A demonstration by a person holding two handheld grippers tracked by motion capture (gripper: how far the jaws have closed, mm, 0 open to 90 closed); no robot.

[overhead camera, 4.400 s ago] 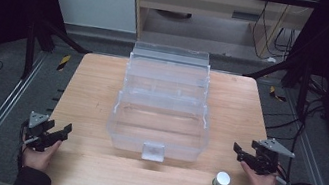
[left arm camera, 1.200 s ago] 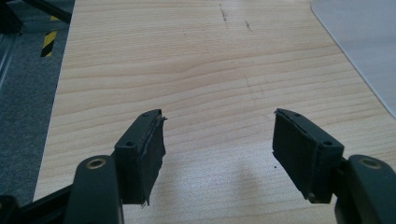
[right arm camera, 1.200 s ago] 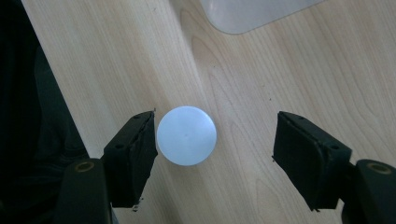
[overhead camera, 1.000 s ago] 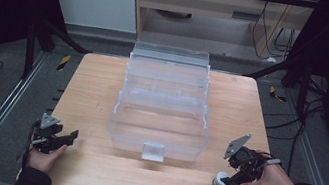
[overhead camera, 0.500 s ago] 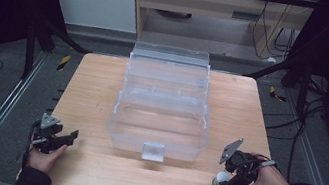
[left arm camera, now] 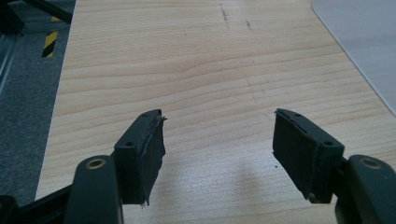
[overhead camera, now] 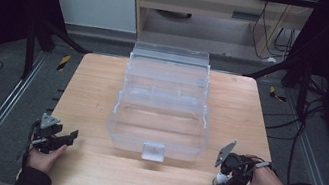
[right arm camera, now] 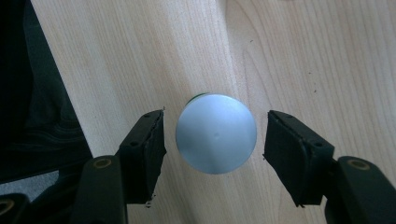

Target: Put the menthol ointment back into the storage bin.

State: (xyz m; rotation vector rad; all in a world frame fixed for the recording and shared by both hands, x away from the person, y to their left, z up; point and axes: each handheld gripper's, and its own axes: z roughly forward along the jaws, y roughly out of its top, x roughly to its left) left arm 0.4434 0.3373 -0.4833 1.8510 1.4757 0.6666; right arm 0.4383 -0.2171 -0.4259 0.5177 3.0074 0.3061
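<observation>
Item: small jar (right arm camera: 215, 133), silver lid, upright, axis vertical, at 5 o'clock on the table (overhead camera: 103, 82). Right gripper (overhead camera: 228, 177) directly above it, jaws closing in, a gap left either side. Left gripper (overhead camera: 59, 140), 7 o'clock, spread, empty, well apart. Clear tiered bin (overhead camera: 160, 122), centre.

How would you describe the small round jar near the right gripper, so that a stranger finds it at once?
Start at the clear plastic bin in the middle of the wooden table, then go to the table's near right corner. There the small jar stands between the open jaws of the right gripper. Its flat silver lid and green edge set it apart.
</observation>
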